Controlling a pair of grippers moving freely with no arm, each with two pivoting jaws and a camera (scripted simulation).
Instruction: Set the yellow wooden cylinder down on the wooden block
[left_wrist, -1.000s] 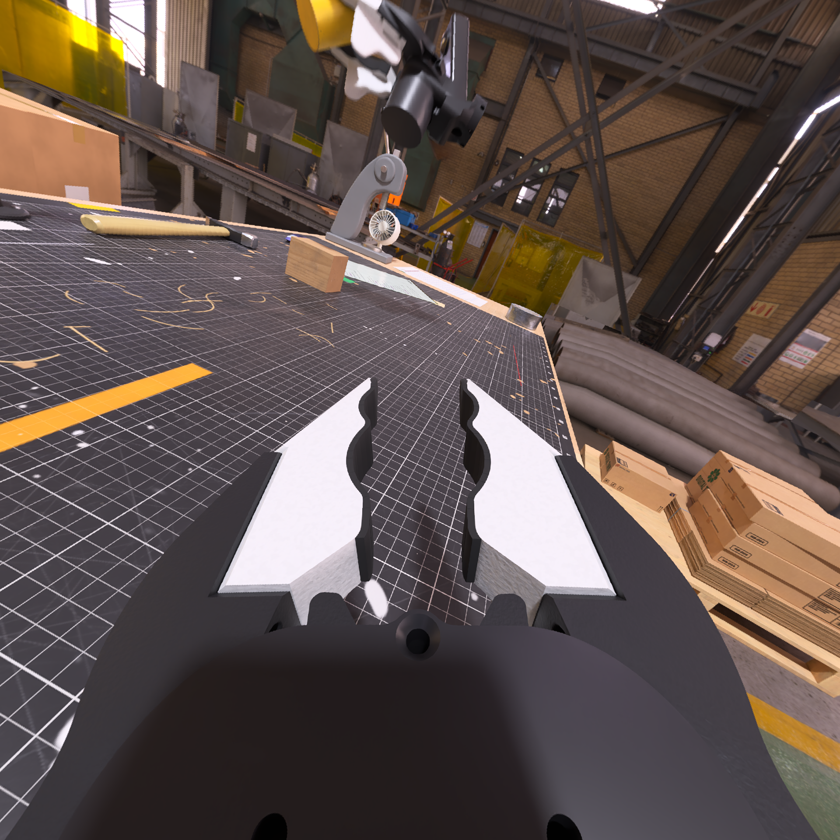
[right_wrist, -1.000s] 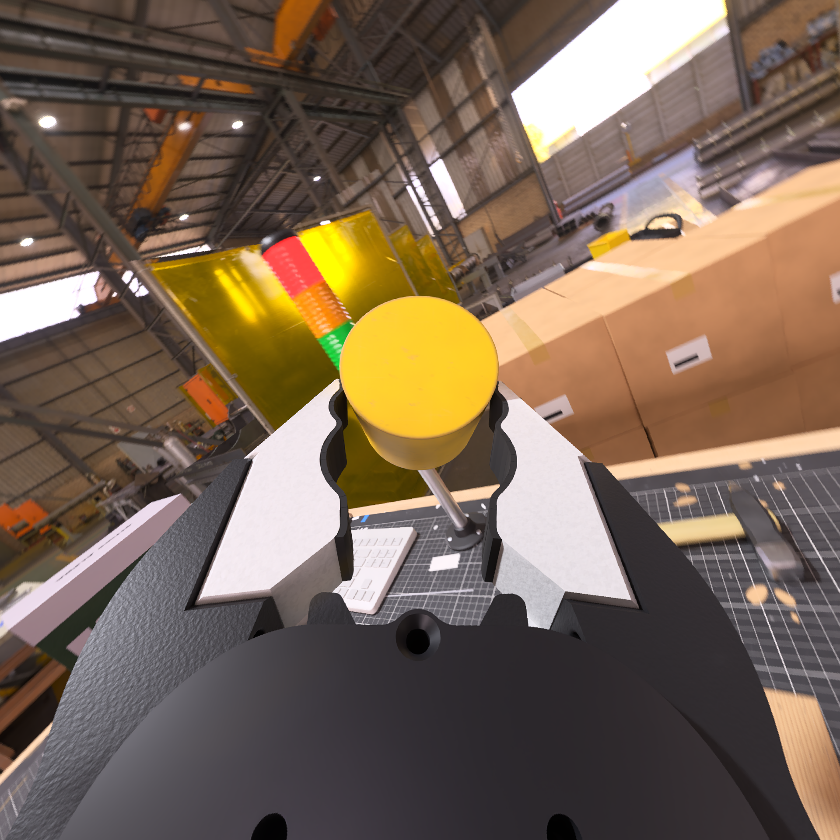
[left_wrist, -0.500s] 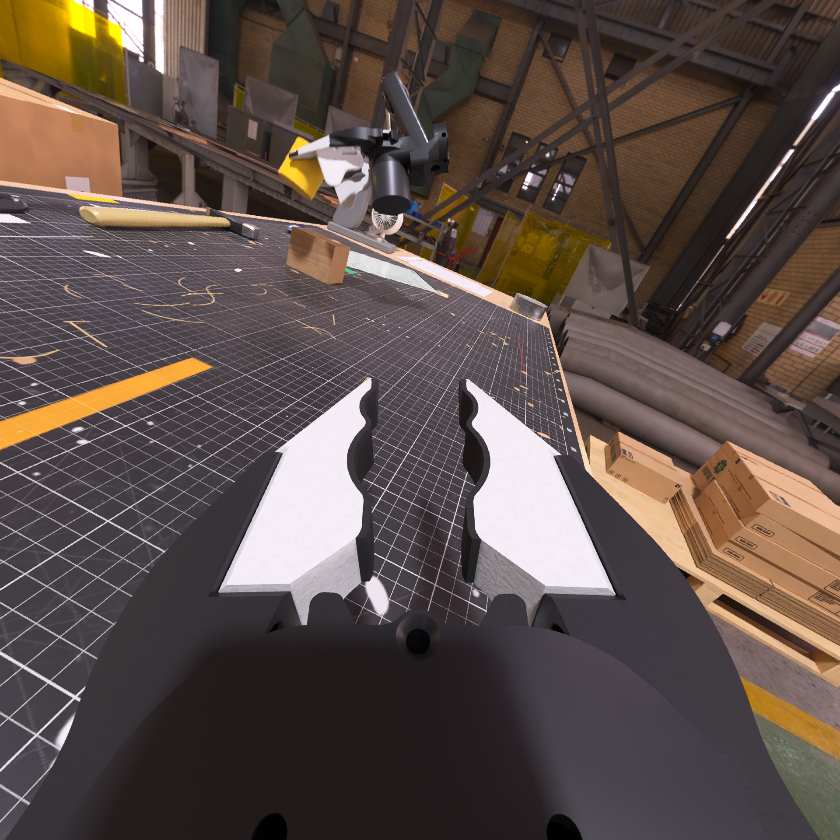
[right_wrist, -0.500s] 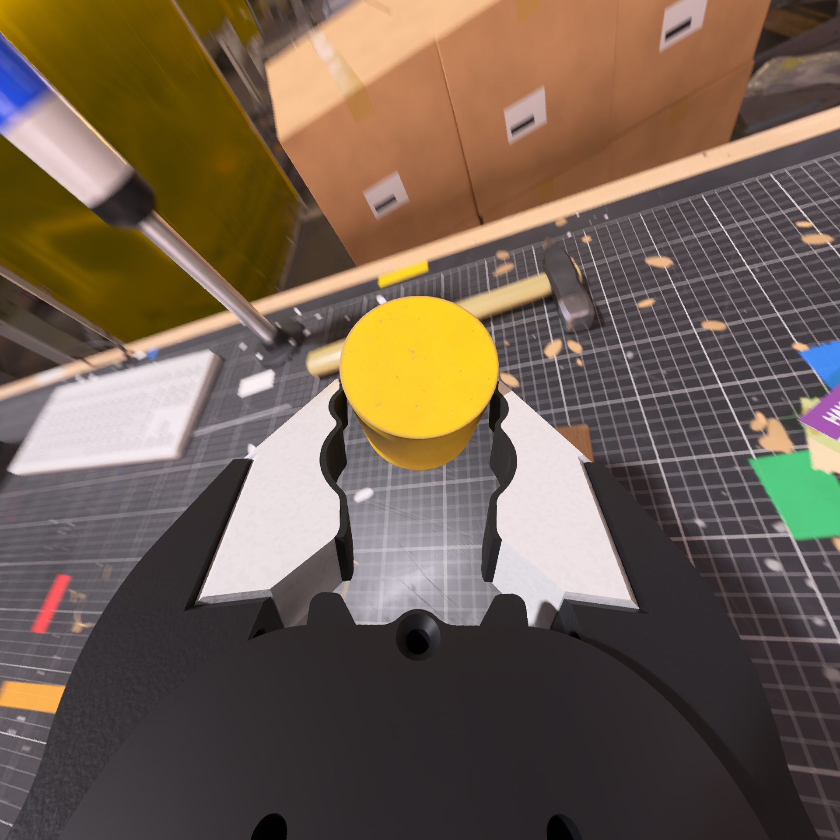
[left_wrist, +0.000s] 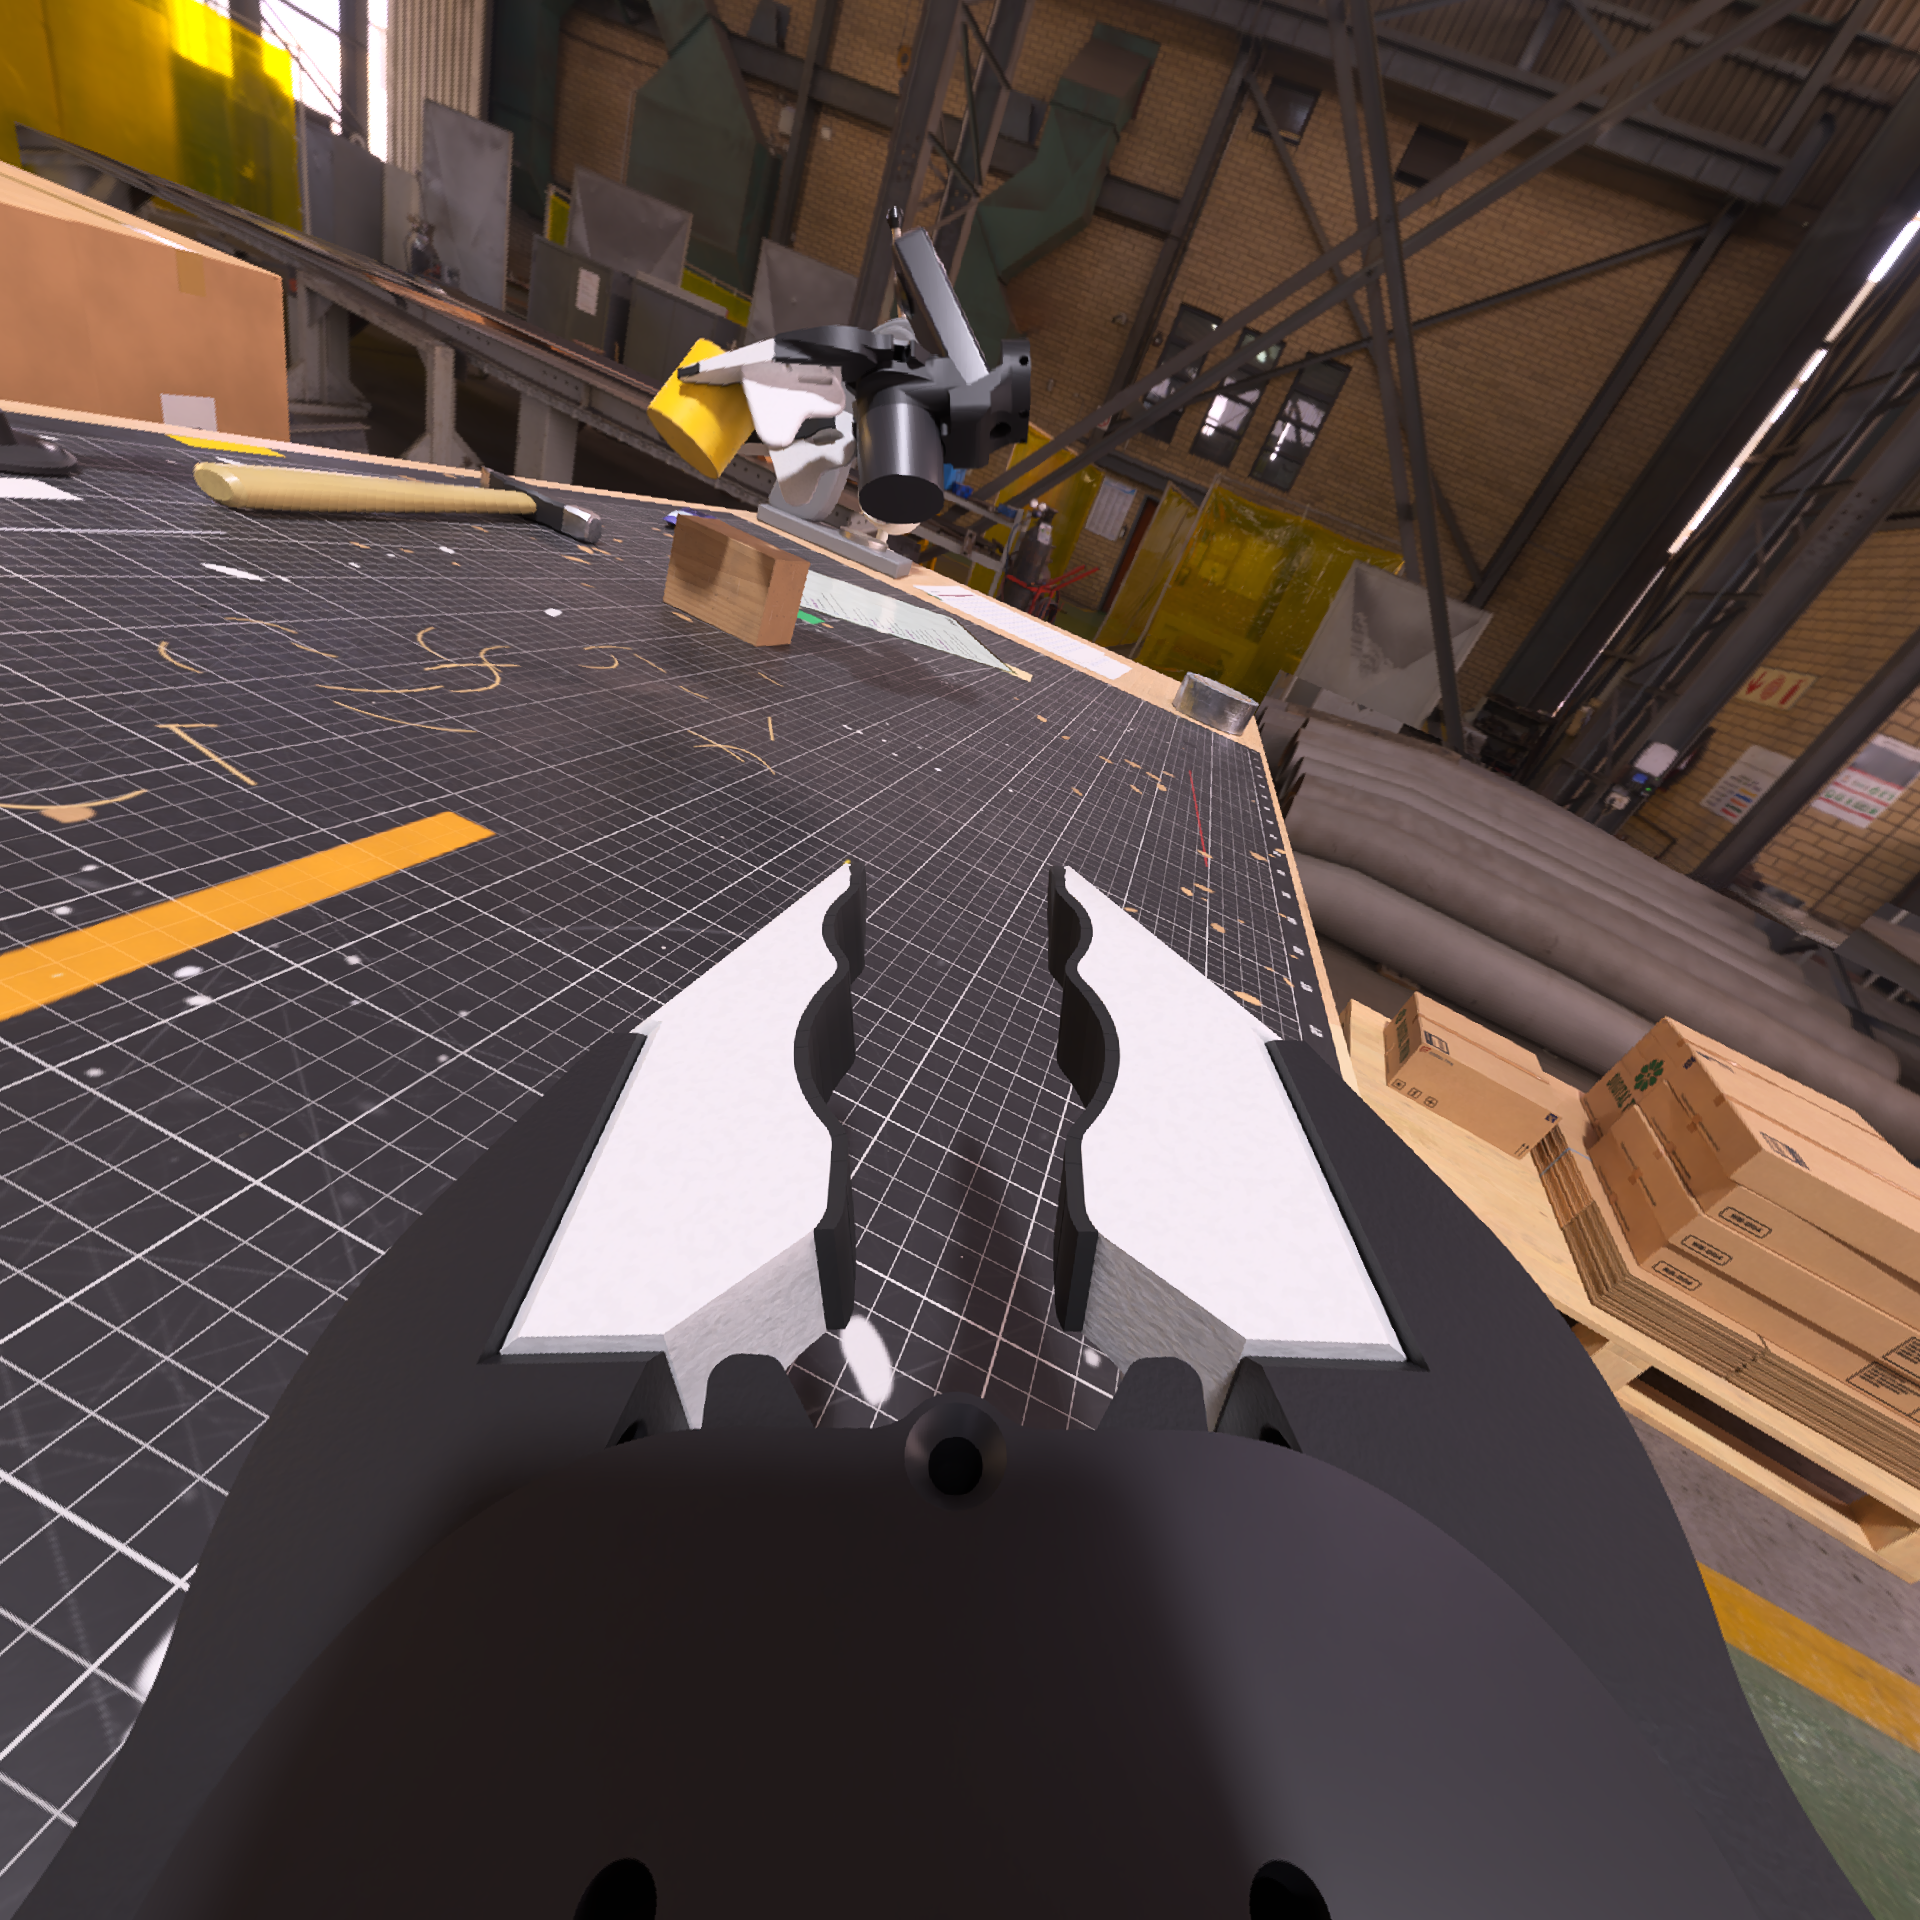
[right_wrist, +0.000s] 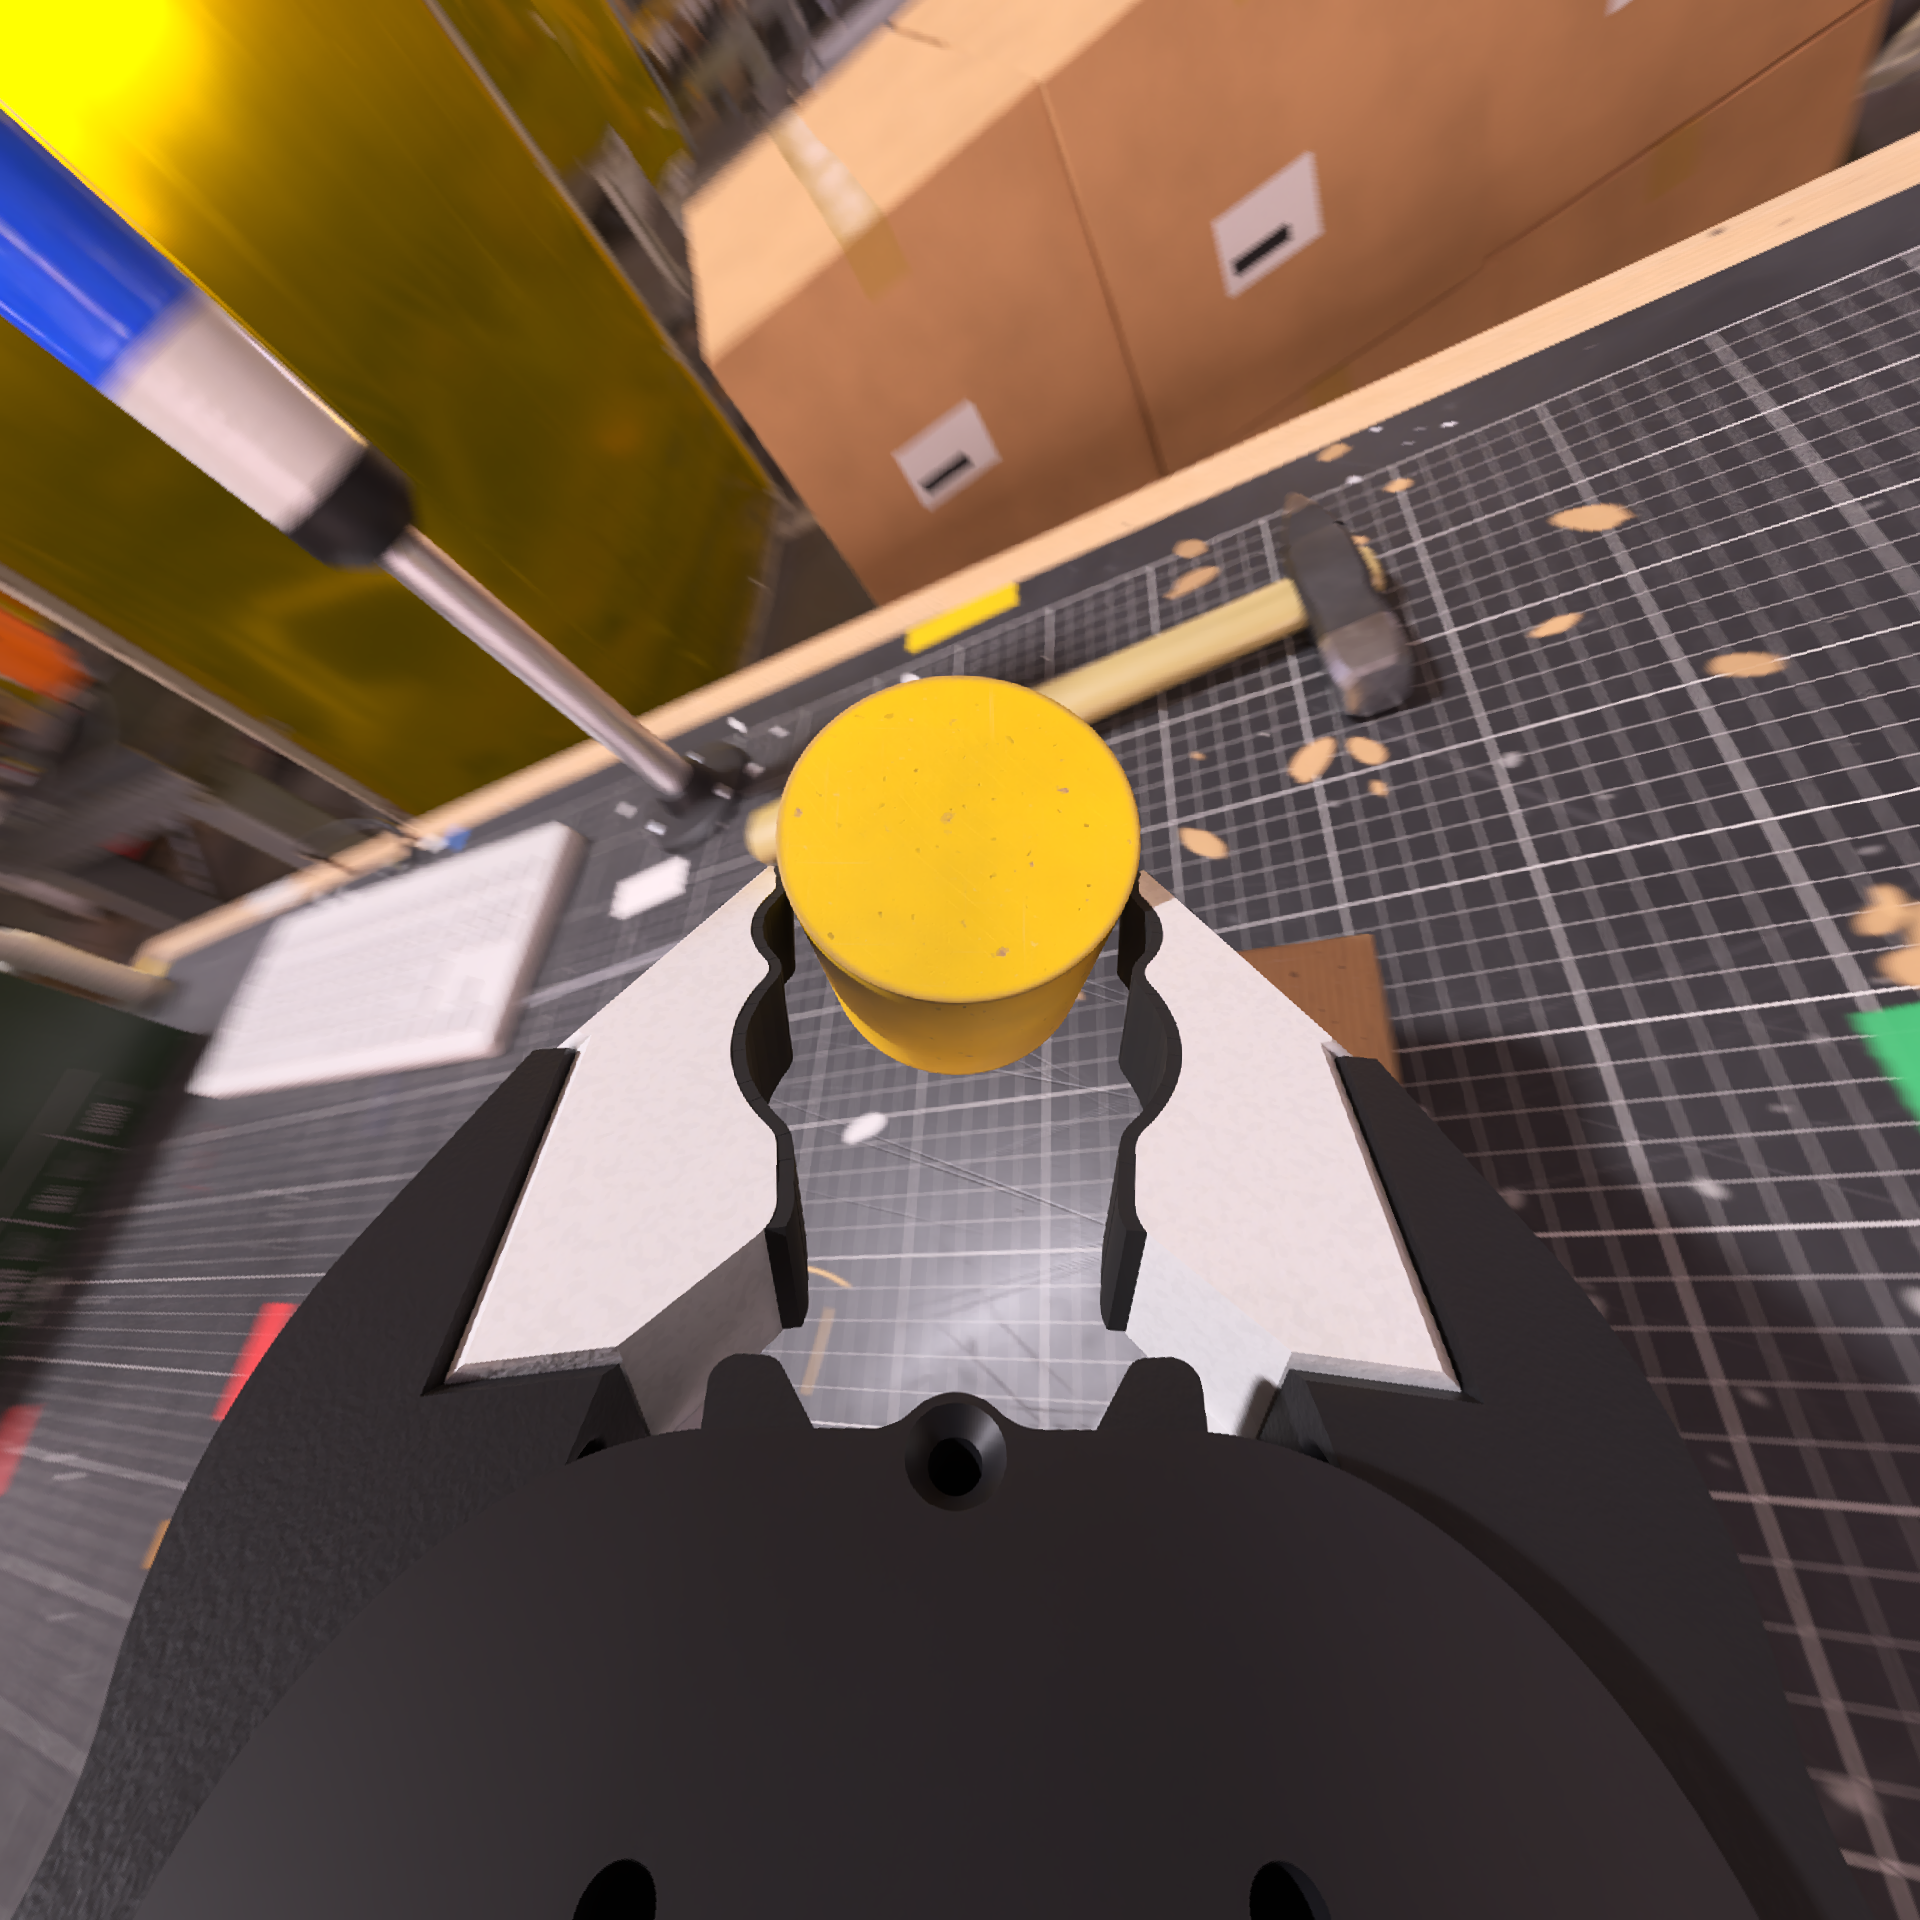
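My right gripper (right_wrist: 956, 904) is shut on the yellow wooden cylinder (right_wrist: 956, 862), held at the fingertips above the gridded mat. In the left wrist view the right gripper (left_wrist: 769, 405) hangs in the air with the cylinder (left_wrist: 701, 421), above and a little behind the wooden block (left_wrist: 732, 582), which lies on the far part of the mat. The block is hidden in the right wrist view. My left gripper (left_wrist: 954, 883) is open and empty, low over the mat near its right edge.
A hammer (left_wrist: 395, 494) lies at the far left; it also shows in the right wrist view (right_wrist: 1226, 634). A white keyboard (right_wrist: 395, 966), a metal pole (right_wrist: 520, 655), cardboard boxes (right_wrist: 1195, 239), coloured paper sheets (left_wrist: 894, 618) and wood chips lie around. The table edge (left_wrist: 1299, 904) is on the right.
The right gripper has tilted from looking level to looking down at the mat, and has come lower and closer to the block with the cylinder. The left gripper has not moved.
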